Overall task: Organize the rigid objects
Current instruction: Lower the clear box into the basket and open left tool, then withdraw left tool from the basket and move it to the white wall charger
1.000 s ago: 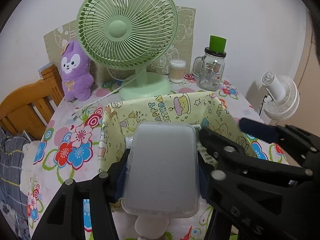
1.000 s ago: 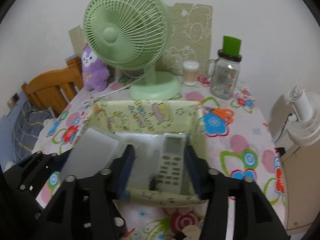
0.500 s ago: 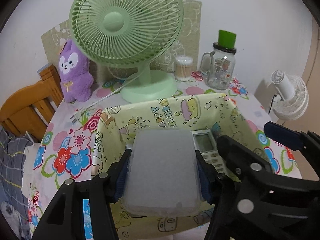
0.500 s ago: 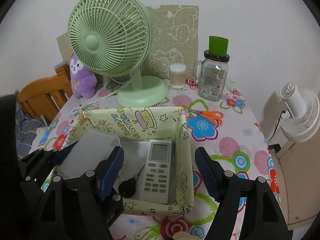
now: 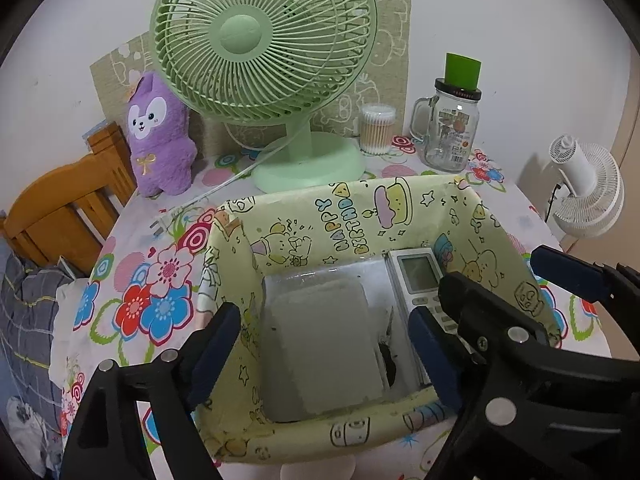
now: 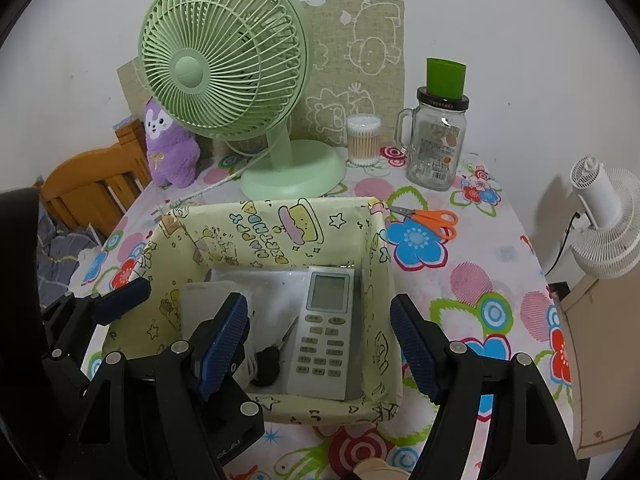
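Nearest the cameras, the left claw [image 5: 324, 346] has just been opening and now stands wide, its pads clear of the frosted case [image 5: 320, 344] that lies flat in the left half of the box [image 6: 376, 240]; nothing is pressed between its jaws. The right claw [image 6: 320, 344] is wide too, having opened within the last second, and hangs empty over the remote [image 6: 322, 326], which lies face up along the box's right wall with a black key [image 6: 268, 364] between it and the case. The case looks like a light, stiff plastic shell with smooth, likely slippery faces, so a hold across its two long edges should serve best. The remote is probably light and rigid as well, best pinched across its narrow sides below the screen so that no buttons are pressed. The key is small and flat and would be awkward to pinch from the box floor. The box seems to be paper-covered card with soft walls that a claw could dent. Its inner back wall reads "HAPPY BIRTHDAY". Beyond it on the flowered surface [image 6: 500, 280] lie orange scissors [image 6: 434, 220], rigid and not yet in the box; the closed blades or the pivot look the surest place to take them. Farther back stand a green fan [image 6: 224, 64], a glass jar [image 6: 438, 148] whose label is too small to read, a tub of cotton swabs [image 6: 363, 138] and a purple plush [image 6: 170, 148].
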Demonstrator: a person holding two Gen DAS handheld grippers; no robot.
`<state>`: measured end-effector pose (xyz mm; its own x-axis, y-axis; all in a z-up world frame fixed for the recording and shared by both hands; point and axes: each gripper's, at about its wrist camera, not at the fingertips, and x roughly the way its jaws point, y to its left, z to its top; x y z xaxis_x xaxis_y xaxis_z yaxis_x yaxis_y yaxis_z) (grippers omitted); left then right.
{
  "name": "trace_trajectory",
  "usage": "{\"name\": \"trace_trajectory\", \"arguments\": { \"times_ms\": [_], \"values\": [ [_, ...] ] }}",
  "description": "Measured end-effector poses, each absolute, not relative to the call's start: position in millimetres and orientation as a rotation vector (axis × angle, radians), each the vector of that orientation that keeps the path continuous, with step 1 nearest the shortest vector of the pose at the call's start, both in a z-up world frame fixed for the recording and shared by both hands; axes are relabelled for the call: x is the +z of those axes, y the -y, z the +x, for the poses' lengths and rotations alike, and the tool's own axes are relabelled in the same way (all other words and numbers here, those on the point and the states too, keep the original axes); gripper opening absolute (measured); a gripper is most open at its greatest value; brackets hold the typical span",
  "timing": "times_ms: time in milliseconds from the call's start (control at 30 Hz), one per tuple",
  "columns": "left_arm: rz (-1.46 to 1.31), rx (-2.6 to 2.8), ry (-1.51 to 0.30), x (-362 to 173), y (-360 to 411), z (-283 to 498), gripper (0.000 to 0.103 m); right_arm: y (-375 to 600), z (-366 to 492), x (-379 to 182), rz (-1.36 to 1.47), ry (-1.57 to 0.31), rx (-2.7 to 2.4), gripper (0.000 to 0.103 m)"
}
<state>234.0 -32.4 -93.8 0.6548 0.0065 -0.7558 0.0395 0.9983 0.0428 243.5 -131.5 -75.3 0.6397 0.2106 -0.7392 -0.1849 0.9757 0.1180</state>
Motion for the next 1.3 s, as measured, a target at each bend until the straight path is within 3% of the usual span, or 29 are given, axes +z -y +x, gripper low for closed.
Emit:
{"name": "trace_trajectory", "arguments": {
  "times_ms": [300,1300],
  "values": [
    [0.052,-0.008,-0.833,-82.2,27.3,211.3,0.096,133.8,223.2,-65.1,0.030,-0.827,0.214,0.085],
    [0.065,-0.034,-0.765,-48.9,37.1,127.3,0.099,145.3,135.1,-27.3,-0.004,-0.747,0.163,0.096]
  ]
}}
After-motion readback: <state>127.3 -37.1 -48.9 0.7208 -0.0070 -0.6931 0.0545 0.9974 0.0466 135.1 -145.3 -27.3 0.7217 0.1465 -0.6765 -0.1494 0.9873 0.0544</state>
